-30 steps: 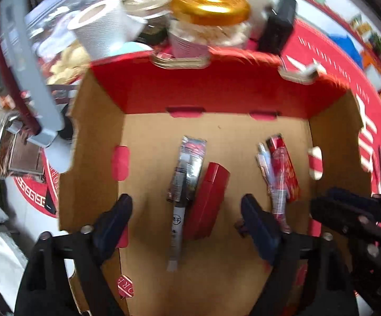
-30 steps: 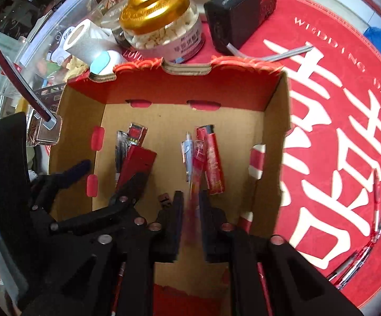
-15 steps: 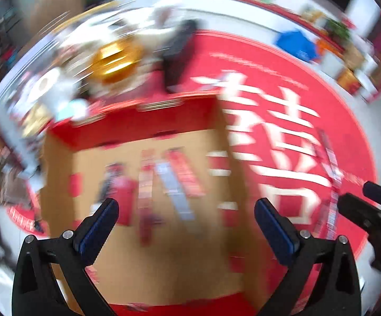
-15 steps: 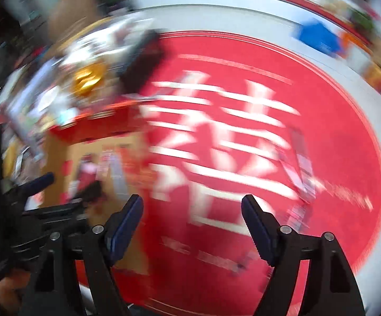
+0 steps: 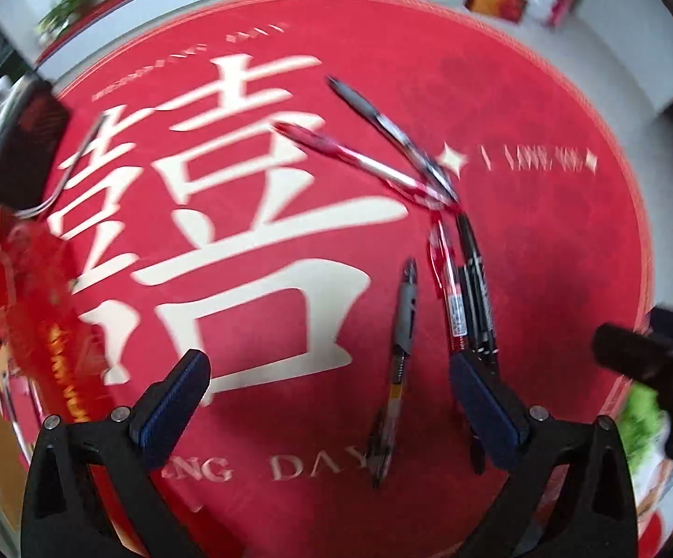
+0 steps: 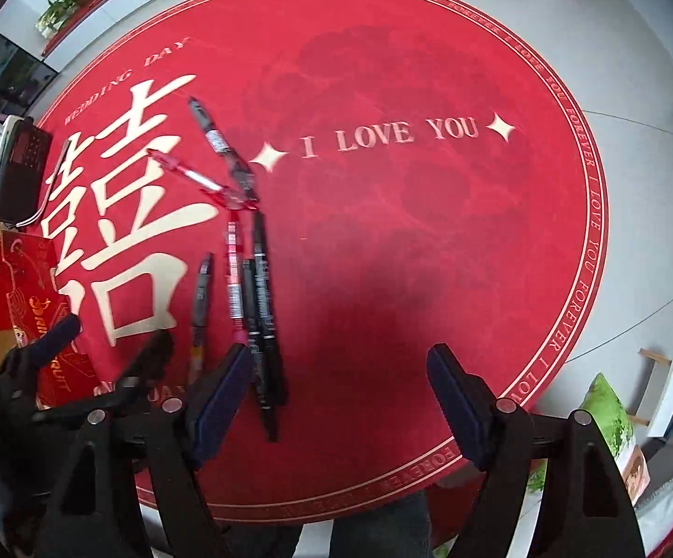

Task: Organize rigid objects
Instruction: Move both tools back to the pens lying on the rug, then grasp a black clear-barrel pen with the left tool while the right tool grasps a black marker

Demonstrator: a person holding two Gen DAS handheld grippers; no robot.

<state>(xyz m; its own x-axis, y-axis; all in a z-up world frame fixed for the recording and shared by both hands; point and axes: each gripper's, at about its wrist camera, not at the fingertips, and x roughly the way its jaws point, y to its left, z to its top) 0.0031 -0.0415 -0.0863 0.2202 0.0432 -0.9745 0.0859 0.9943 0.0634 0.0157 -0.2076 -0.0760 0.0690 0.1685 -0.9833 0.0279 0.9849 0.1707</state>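
My wide, empty left gripper [image 5: 329,386] hangs over the round red felt mat [image 6: 429,242] above the slim grey plastic pen [image 5: 401,321], whose long axis runs between its jaws toward the mat's near edge, while my right gripper [image 6: 336,390], just opened and empty, stands beside the black markers [image 6: 262,302]

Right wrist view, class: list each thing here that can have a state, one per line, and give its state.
Right hand-held gripper: open, nothing between its jaws.
Left hand-held gripper: open, over a grey pen.
Pens: lying loose on the red mat.
Red box: at the mat's left edge, mostly out of frame.
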